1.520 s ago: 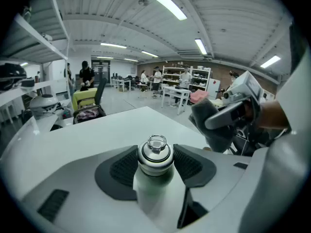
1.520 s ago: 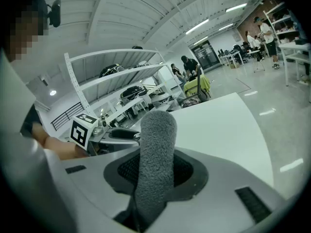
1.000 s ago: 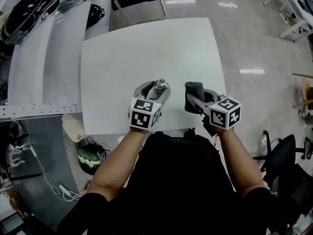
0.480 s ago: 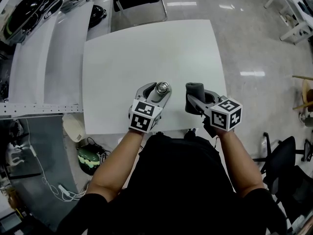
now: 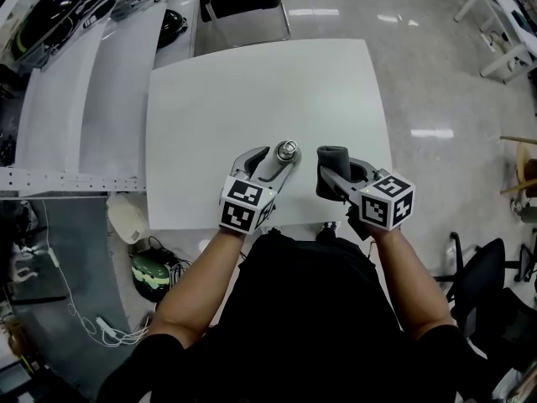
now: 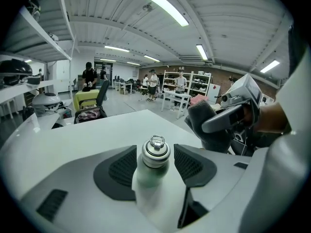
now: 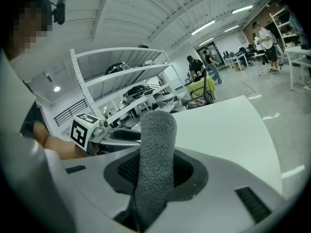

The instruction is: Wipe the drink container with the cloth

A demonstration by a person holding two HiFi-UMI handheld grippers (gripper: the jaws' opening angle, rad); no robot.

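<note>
Between the jaws of my left gripper [image 6: 154, 170] stands the bottle [image 6: 155, 153], upright, with a pale green body and a steel cap that carries a small ring on top. The two dark ribbed pads [image 6: 118, 171] close on its sides below the cap, so this gripper is clamped on the bottle. From the head view the cap faces straight up at me, just ahead of the left gripper's marker cube [image 5: 245, 204]; I cannot tell whether the bottle's foot rests on the table [image 5: 252, 82] or hangs a little above it. Just to the right of the bottle, near but apart from it, is the cloth [image 7: 155, 154], a thick grey fleecy roll that stands up out of my right gripper [image 7: 158, 173]. That gripper's jaws are pressed together on the cloth's lower part, and the rounded top end pokes out past the fingertips. In the left gripper view the cloth shows to the right of the bottle and a little above the cap, not touching it. Both grippers sit side by side over the near edge of the white table, whose top stretches away ahead of them. Past the far edge, ahead of the left gripper, stands a chair [image 5: 243, 2] with something pink on its seat. Further to the left of the left gripper run long white shelves [image 5: 101, 91] bearing dark gear. To the right of the right gripper lies the glossy grey floor [image 5: 436, 82], with ceiling lights mirrored in it.
</note>
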